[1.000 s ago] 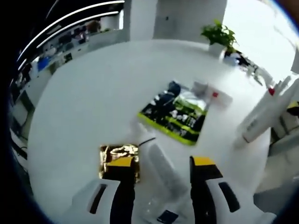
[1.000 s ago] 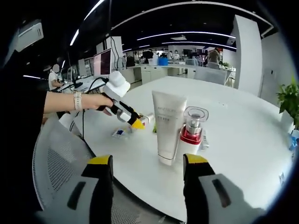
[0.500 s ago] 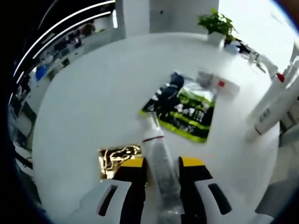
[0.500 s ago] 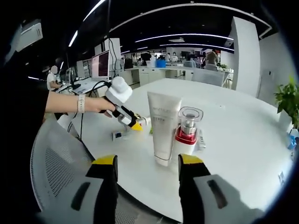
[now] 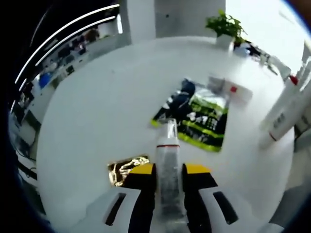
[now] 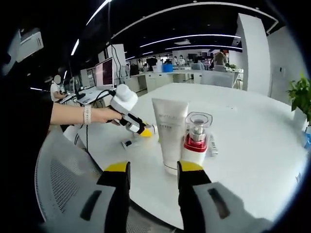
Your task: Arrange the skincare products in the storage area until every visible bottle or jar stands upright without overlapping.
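Note:
My left gripper is shut on a slim clear bottle with a white cap, which points away over the white table. In the right gripper view a person's hand holds that left gripper low over the table, left of a white tube standing on its cap. A pump bottle with a red band and clear cap stands upright, touching the tube's right side. My right gripper hangs open before the table edge, nothing between its jaws. The tube also appears at the left gripper view's right edge.
A gold foil sachet lies left of my left jaws. A green and black packet and a white box with a red dot lie beyond. A potted plant stands far off. A mesh chair sits at the table's near edge.
My left jaws have shut on the clear bottle, which now sits straight between them and raised off the table. My right jaws have narrowed. Tube and pump bottle have stayed put.

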Motion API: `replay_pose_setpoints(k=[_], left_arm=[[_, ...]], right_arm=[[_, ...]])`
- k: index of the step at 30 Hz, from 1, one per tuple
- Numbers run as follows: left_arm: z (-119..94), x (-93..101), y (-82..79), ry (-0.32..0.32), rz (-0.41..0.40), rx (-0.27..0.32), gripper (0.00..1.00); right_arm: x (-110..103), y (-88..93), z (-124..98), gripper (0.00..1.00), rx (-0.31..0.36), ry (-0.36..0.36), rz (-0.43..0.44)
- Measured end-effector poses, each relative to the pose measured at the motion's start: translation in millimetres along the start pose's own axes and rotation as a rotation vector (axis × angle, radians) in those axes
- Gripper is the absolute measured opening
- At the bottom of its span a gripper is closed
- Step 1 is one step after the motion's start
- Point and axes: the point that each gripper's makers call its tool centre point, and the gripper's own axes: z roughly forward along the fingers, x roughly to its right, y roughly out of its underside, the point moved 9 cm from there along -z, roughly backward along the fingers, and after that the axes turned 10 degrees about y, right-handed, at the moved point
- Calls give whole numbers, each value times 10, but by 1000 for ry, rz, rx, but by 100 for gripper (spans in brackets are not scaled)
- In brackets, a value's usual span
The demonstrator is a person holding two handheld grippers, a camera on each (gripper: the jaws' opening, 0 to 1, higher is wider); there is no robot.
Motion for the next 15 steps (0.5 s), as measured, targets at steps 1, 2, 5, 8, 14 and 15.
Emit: replay_pose_setpoints(k=[1, 2, 5, 8, 14, 15], left_arm=[[-41, 1, -17, 3, -3, 15, 17], [-68, 6, -28, 7, -2, 25, 17], [-193, 51, -37, 17, 19, 56, 17], [-300, 117, -23, 36, 35, 84, 17], [-477, 248, 76, 69, 60, 114, 17], [-494, 265, 91, 77, 55, 117, 17]], right_arm=[[2, -1, 4, 35, 0, -1, 4], [1, -7, 9, 34, 6, -3, 7], [0, -19, 29, 32, 0, -8, 14], [-27, -38, 44, 30, 1, -22, 27], [-108, -45, 91, 29, -20, -59, 72], [-120, -52, 103, 29, -12, -64, 68]])
